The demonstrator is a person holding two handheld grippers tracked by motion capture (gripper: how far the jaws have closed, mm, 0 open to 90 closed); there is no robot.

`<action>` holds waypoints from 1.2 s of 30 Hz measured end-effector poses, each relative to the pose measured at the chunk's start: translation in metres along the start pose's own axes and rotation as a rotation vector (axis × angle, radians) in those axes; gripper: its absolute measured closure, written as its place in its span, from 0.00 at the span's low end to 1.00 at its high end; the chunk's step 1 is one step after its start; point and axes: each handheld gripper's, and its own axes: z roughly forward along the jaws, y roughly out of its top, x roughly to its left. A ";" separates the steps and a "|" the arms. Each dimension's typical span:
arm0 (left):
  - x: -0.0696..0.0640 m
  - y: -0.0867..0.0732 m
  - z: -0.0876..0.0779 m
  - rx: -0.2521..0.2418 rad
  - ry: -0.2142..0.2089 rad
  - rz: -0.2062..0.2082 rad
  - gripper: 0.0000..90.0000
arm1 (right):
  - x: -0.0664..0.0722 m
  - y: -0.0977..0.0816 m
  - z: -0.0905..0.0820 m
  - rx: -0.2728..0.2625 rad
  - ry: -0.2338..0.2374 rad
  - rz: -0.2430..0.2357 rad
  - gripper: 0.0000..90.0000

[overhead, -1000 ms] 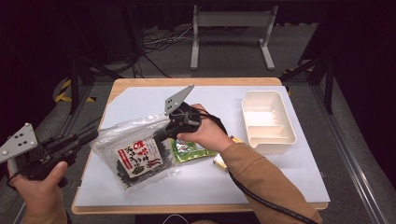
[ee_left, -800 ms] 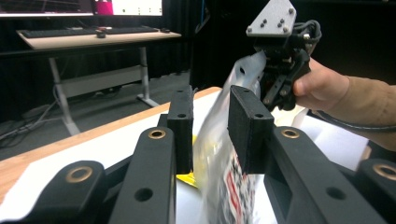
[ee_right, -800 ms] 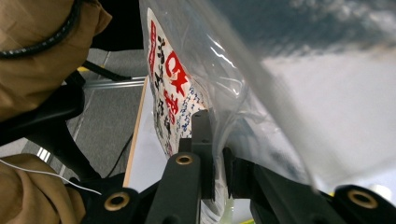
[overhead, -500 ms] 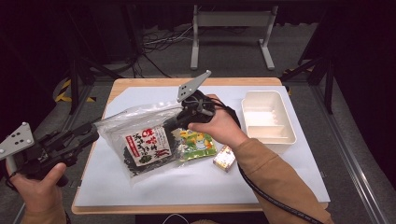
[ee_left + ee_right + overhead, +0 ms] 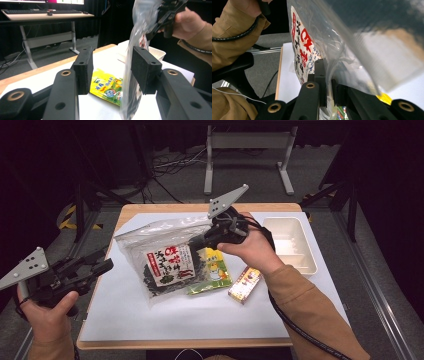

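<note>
Now the right fingers (image 5: 200,241) clench the clear bag (image 5: 160,257), lifting it.
Left fingers (image 5: 100,265), just opening, stand released at nine o'clock; the bag tilts above the surface (image 5: 200,320), packets spilled beneath. Next: empty the seaweed pack.

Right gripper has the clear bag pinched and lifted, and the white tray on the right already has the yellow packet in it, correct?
Not quite. The white tray has no packet in it; the high view shows the yellow packet lying on the table beside the clear bag. The right gripper does pinch the bag.
</note>
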 end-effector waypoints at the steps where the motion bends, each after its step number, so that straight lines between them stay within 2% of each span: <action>1: 0.001 0.000 0.002 0.006 -0.002 0.000 0.59 | -0.001 -0.001 -0.007 -0.002 -0.015 0.002 0.93; 6: 0.002 -0.003 0.010 0.017 -0.006 0.000 0.55 | -0.004 -0.006 -0.033 -0.016 -0.073 0.015 0.93; 16: 0.006 -0.011 0.021 0.057 0.016 -0.002 0.46 | -0.009 -0.016 -0.070 -0.022 -0.166 0.029 0.93; 18: 0.008 -0.014 0.025 0.084 0.030 -0.023 0.42 | -0.009 -0.017 -0.075 -0.022 -0.183 0.034 0.93; 21: 0.012 -0.020 0.036 0.137 0.045 -0.045 0.31 | -0.012 -0.022 -0.086 -0.027 -0.213 0.041 0.93; 24: 0.013 -0.023 0.041 0.153 0.047 -0.056 0.28 | -0.015 -0.027 -0.095 -0.025 -0.240 0.050 0.93; 29: 0.015 -0.027 0.046 0.148 0.060 -0.033 0.25 | -0.018 -0.034 -0.107 -0.028 -0.275 0.063 0.93; 36: 0.015 -0.034 0.056 0.163 0.057 -0.033 0.18 | -0.023 -0.042 -0.124 -0.031 -0.328 0.077 0.93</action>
